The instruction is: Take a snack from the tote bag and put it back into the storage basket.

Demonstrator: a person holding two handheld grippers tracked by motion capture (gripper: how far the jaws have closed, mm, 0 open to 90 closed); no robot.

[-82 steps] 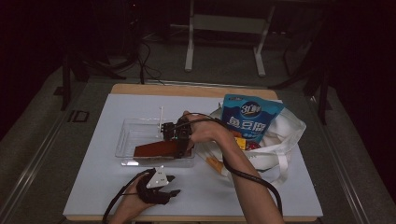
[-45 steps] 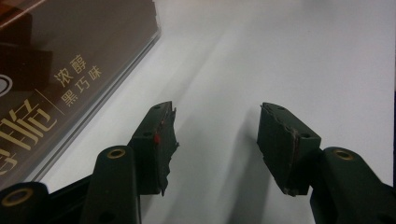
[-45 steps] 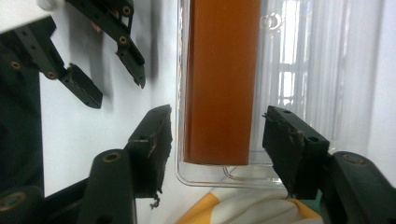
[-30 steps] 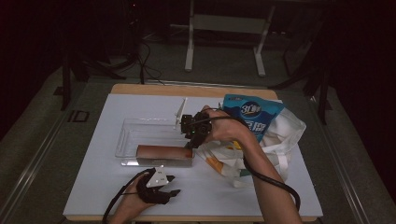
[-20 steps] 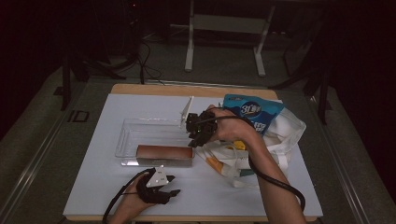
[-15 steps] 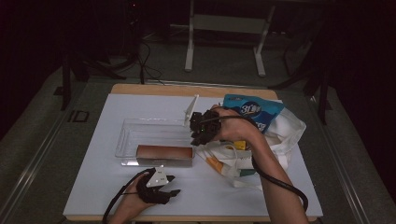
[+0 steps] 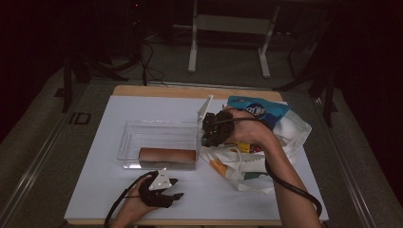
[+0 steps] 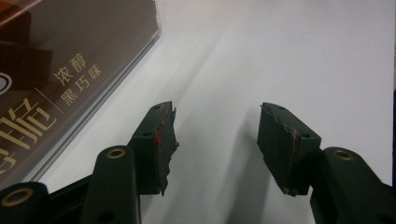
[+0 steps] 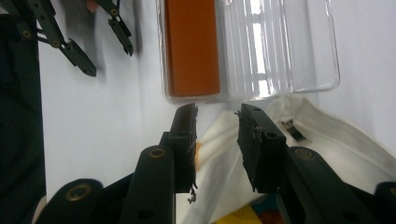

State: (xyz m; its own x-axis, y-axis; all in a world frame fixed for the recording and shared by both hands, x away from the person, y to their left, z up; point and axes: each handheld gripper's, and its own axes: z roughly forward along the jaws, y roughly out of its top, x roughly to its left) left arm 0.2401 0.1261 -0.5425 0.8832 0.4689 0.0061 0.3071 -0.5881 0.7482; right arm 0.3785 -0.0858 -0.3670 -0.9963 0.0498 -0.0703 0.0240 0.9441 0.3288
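Work here reads as unpacking a bag (image 7: 285, 142) into a tray (image 7: 159, 137).

High view: one brown box (image 7: 167, 155) already lies in the tray, along its near wall. The right gripper (image 7: 209, 135) hovers over the bag's mouth, just right of the tray's end wall, with nothing seen between its jaws. A blue pouch (image 7: 256, 110) stands in the bag behind that hand, and an orange item (image 7: 218, 167) pokes out on the near side of the fingers. The left gripper (image 7: 166, 190) rests on the table, in front of the tray, holding nothing.

Left gripper view: the left gripper (image 8: 215, 140) has its jaws wide apart over bare white table (image 8: 289, 56); the box (image 8: 70, 56) in its clear tray lies just beyond and to the side of the left finger, not touching it.

Right gripper view: the right gripper (image 9: 217, 140) has its jaws part open, having just narrowed and eased back a little, with only bag cloth (image 9: 224, 154) below the gap, not pinched. The tray (image 9: 280, 56) and box (image 9: 191, 46) lie just ahead of the fingertips.

One item looks placed; the pouch and the rest of the bag's contents seem left to move.
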